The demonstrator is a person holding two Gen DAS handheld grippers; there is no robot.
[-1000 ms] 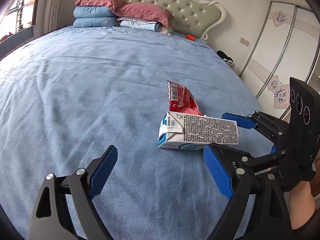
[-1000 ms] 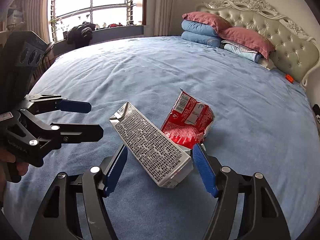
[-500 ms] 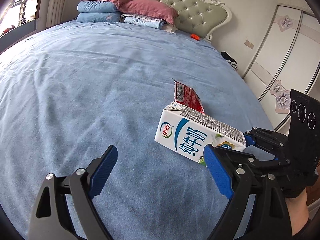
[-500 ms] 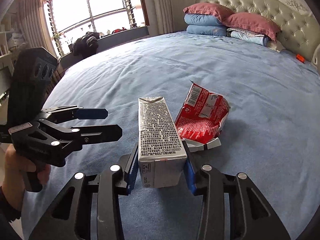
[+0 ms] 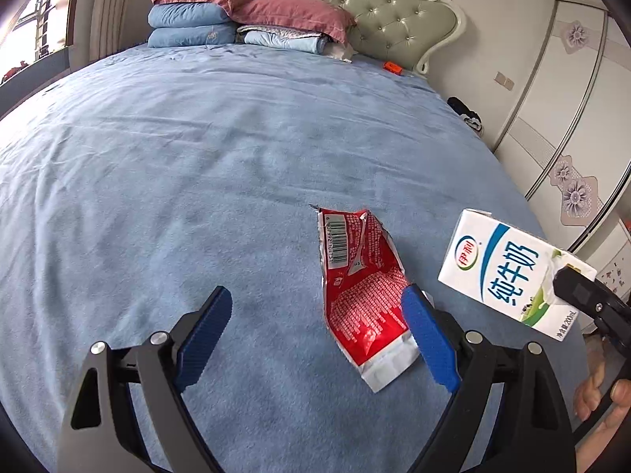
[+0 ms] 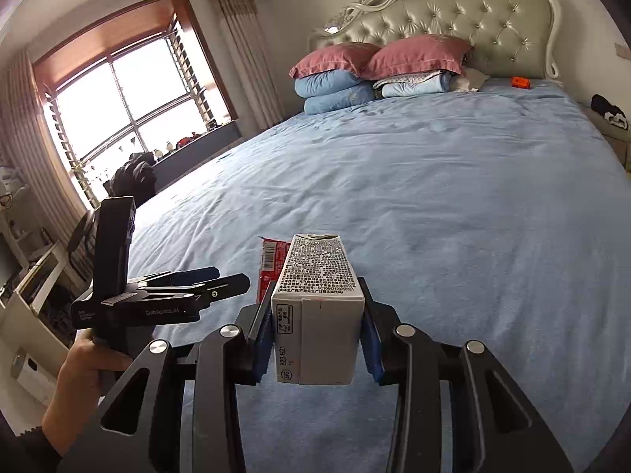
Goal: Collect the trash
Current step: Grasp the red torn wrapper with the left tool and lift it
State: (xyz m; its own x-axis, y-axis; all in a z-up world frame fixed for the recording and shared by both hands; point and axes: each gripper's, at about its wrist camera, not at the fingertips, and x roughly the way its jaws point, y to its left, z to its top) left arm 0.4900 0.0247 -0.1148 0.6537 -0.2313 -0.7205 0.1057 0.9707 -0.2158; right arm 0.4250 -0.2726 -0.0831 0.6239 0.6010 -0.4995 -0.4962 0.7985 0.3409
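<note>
On the left, the left gripper (image 5: 315, 331) has slid toward the wrapper (image 5: 363, 295), which a second ago lay off to its right beside the carton; its jaws stand wide apart with nothing between the pads, and the right pad now sits at the wrapper's right edge. The wrapper lies flat on the bed (image 5: 197, 181), red foil torn open at the top, barcode upward, silver at its lower end, crumpled and light. To the right, the carton (image 6: 319, 307) has come off the bed: the right gripper (image 6: 315, 343), which straddled it loosely a second ago, is now clamped on its two narrow sides near the base and holds it in the air, top pointing away. It is a small white milk box, undented. One piece is in hand; the wrapper looks next.
</note>
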